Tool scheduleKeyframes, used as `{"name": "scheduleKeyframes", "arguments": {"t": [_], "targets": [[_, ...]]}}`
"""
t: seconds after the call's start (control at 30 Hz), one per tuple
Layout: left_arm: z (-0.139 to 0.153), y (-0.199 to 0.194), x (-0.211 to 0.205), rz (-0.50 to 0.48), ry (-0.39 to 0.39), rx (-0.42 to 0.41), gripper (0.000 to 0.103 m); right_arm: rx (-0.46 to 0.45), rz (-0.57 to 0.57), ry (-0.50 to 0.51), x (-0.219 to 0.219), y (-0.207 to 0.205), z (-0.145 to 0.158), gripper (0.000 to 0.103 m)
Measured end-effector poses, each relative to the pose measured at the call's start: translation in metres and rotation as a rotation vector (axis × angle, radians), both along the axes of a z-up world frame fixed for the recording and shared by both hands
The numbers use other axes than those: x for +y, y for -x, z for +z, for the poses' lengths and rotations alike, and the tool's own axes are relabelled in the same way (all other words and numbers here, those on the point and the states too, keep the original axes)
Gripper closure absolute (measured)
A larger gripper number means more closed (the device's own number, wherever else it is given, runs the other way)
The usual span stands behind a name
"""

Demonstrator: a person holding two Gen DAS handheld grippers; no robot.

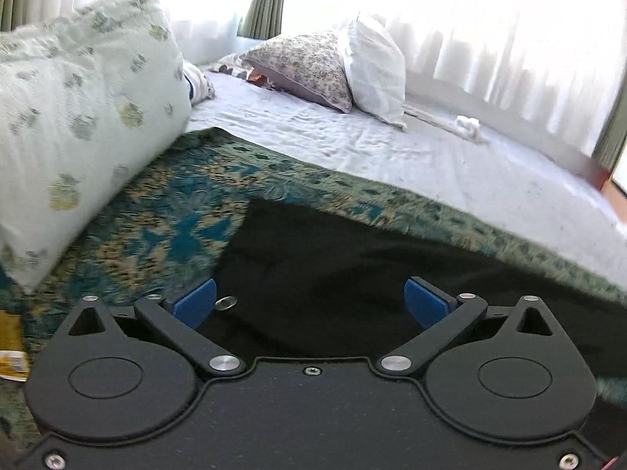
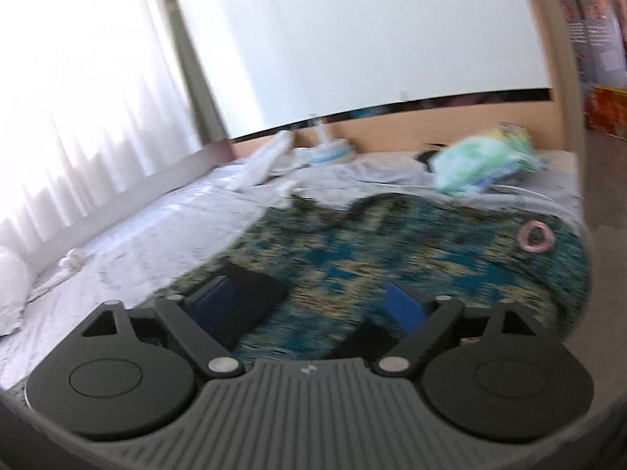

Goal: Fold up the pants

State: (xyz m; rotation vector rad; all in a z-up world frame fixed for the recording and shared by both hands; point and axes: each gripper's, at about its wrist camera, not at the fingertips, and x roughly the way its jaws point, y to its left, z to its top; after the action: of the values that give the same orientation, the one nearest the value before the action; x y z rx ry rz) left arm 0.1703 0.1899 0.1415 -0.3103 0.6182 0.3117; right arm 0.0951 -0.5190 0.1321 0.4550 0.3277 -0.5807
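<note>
Bed (image 1: 450, 164) filled both views: pale grey sheet, wrinkled, matte. Over its near part lay one woven throw (image 1: 164, 211), teal, tan and dark green, nubby pattern, edge running from nine o'clock up toward three in my left view; the same throw (image 2: 411, 250) looked blurred in my right view.

Pants (image 1: 313, 274): black, soft, lint-flecked cloth, lying flat on the throw at six o'clock in my left view, one angled corner pointing to eleven. One small round metal button (image 1: 226, 302) sat on them beside my left pad. In my right view only two dark patches of the pants (image 2: 250, 301) showed, at seven and six o'clock.

Pillows counted in left view: three. One large, pale green with spotted print (image 1: 78, 117) at ten o'clock; one floral grey-mauve (image 1: 305, 66) at twelve; one plain white, crinkled (image 1: 376, 74) just beside it.

Left gripper (image 1: 309, 301): jaws stood wide, blue pads apart, nothing pinched, pants under the gap. Right gripper (image 2: 309, 305): jaws wide too, blue pads apart, nothing between them.

Smaller: one pale green bundle of cloth (image 2: 482, 164) at one o'clock; one pink ring (image 2: 535, 237) on the throw at two o'clock. No writing legible.
</note>
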Motion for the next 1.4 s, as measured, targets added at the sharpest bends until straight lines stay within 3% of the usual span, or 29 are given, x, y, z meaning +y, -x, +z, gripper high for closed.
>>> {"name": "scheduleKeyframes", "arguments": {"t": [0.17, 0.33, 0.5, 0.8, 0.9, 1.03, 1.2, 1.4], "targets": [[-0.002, -0.043, 0.005, 0.055, 0.095, 0.006, 0.000, 0.024, 0.072, -0.019, 0.020, -0.054, 0.012, 0.000], [-0.019, -0.091, 0.014, 0.199, 0.159, 0.036, 0.000, 0.080, 0.078, -0.017, 0.039, -0.110, 0.008, 0.000], [-0.047, -0.139, 0.027, 0.273, 0.243, 0.098, 0.000, 0.140, 0.078, -0.084, 0.050, -0.167, -0.008, 0.000], [-0.096, -0.209, 0.034, 0.421, 0.303, 0.146, 0.000, 0.205, 0.066, -0.170, 0.064, -0.268, -0.056, 0.000], [-0.106, -0.225, 0.033, 0.471, 0.274, 0.147, 0.000, 0.225, 0.064, -0.147, 0.068, -0.299, -0.069, 0.000], [-0.116, -0.246, 0.025, 0.504, 0.164, 0.164, 0.000, 0.274, 0.018, -0.131, 0.070, -0.334, -0.088, 0.000], [-0.126, -0.258, 0.020, 0.561, 0.112, 0.162, 0.000, 0.327, -0.006, -0.115, 0.072, -0.372, -0.109, 0.000], [-0.134, -0.275, 0.010, 0.579, 0.003, 0.230, 0.000, 0.440, -0.048, -0.027, 0.076, -0.400, -0.139, 0.000]]}}
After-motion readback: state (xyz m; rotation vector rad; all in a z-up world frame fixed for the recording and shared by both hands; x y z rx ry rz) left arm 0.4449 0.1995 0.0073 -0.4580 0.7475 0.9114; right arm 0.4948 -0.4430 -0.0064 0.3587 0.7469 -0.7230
